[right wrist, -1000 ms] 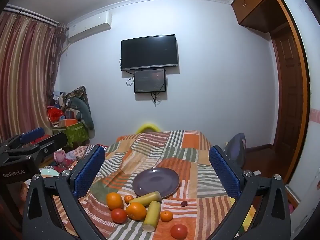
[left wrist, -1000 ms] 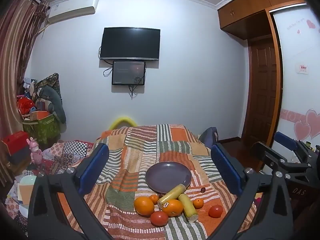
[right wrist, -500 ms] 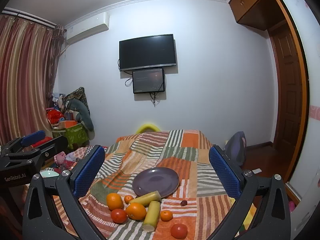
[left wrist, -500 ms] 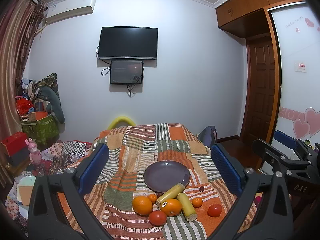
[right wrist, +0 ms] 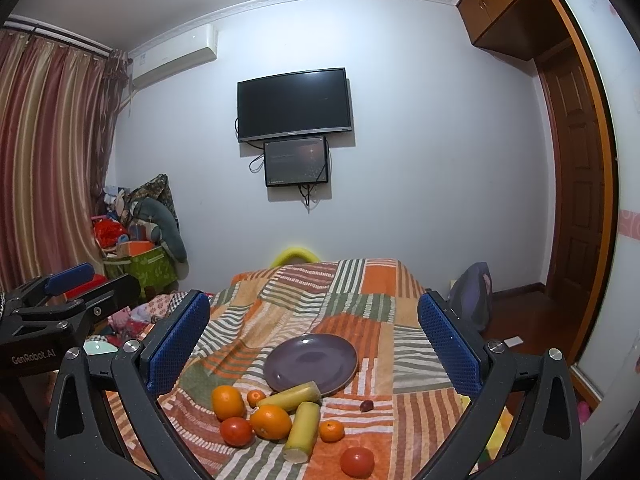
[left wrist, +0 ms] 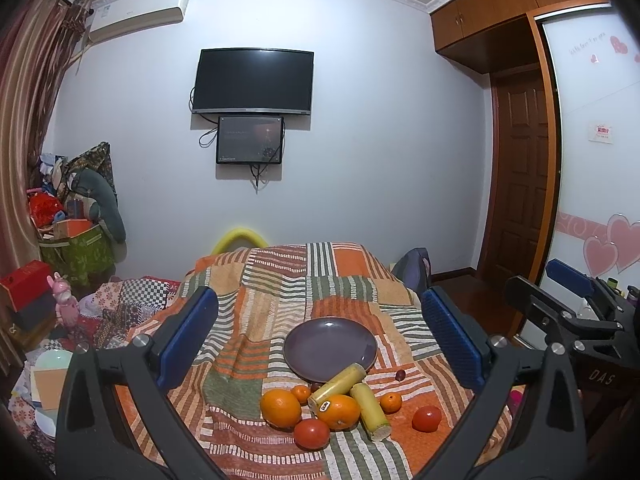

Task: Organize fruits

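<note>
Barely shifted, fruits point(left wrist: 338, 406) lie low between both grippers' spread fingers point(left wrist: 188, 332).

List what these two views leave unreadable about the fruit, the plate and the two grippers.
- Small dark fruit: too small in both views to identify.
- Sticker on the orange: print too small, left wrist view; hidden in the right.
- Plate: near rim covered by a yellow stalk.
- Left gripper and right gripper: handles and the person's hands cut off by the bottom edge.
</note>
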A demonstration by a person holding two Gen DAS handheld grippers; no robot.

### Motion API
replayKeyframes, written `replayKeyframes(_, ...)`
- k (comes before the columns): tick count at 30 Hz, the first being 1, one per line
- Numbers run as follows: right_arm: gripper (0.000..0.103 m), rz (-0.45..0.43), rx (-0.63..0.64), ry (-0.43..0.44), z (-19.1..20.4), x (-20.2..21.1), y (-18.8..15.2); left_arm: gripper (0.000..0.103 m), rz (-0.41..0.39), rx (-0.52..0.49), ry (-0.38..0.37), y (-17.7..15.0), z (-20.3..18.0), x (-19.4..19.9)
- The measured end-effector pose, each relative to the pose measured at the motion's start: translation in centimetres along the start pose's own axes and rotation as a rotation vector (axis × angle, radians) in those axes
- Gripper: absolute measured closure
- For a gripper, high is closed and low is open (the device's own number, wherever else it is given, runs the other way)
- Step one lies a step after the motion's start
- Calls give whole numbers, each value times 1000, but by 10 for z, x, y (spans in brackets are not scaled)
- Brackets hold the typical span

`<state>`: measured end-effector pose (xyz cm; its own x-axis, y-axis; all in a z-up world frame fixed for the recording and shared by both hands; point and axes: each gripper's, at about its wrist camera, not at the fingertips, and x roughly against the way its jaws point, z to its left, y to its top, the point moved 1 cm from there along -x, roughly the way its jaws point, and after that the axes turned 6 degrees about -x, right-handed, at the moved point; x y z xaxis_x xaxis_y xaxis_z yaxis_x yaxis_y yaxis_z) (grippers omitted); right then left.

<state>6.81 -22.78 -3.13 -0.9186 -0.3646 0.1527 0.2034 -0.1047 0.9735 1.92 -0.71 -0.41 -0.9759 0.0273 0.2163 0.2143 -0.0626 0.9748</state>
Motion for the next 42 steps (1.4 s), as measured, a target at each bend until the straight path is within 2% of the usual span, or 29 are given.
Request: replayKeyframes(42,0,5,10,2,0,-5,-5,0,-3,6,-14,2,-1,-1)
